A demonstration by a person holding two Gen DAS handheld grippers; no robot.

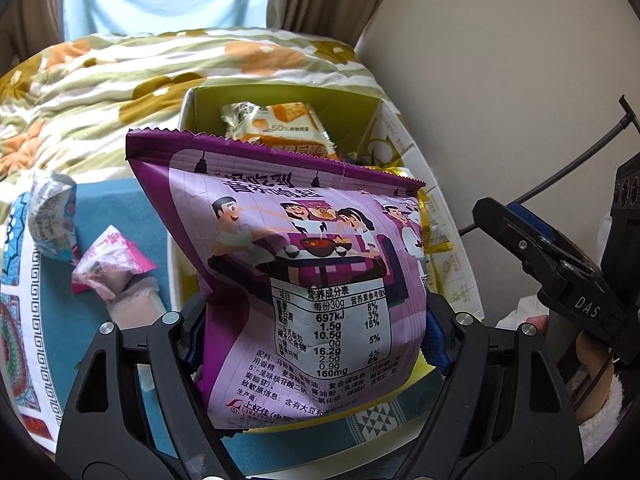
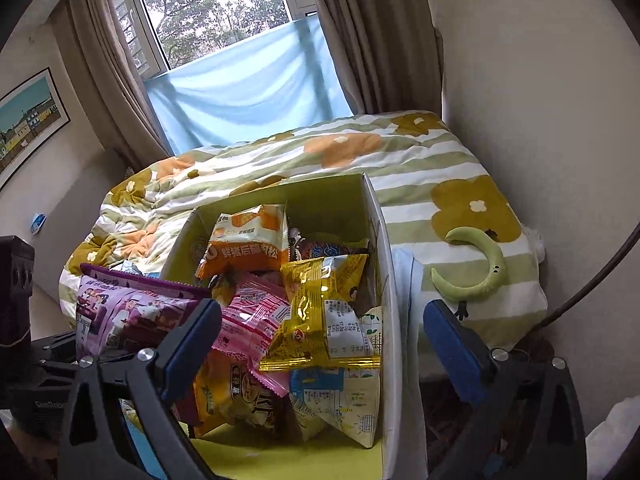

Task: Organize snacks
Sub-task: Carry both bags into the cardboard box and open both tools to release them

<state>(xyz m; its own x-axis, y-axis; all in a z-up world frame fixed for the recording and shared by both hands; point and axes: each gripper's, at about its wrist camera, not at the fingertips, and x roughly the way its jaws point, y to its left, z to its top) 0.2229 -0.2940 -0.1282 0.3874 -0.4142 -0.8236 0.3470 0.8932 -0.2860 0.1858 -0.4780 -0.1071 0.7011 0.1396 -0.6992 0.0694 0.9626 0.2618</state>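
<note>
A purple chip bag (image 1: 304, 264) stands upright in my left gripper (image 1: 316, 332), whose jaws are shut on its lower sides. It hangs at the near left corner of a cardboard box (image 1: 280, 94) with a green inside. From the right wrist view the same purple bag (image 2: 132, 312) shows at the left of the box (image 2: 320, 192), which holds several snack packets: an orange one (image 2: 248, 244), a pink one (image 2: 252, 320) and a yellow one (image 2: 324, 312) on top. My right gripper (image 2: 320, 344) is open wide above the box's near end, its blue pads touching nothing.
Two loose packets, pink (image 1: 112, 268) and blue-white (image 1: 52, 216), lie on a blue patterned cloth (image 1: 120, 208) left of the box. A floral quilt (image 2: 400, 148) covers the bed behind, with a green crescent-shaped thing (image 2: 480, 268) on it. A wall (image 2: 520, 60) runs close on the right.
</note>
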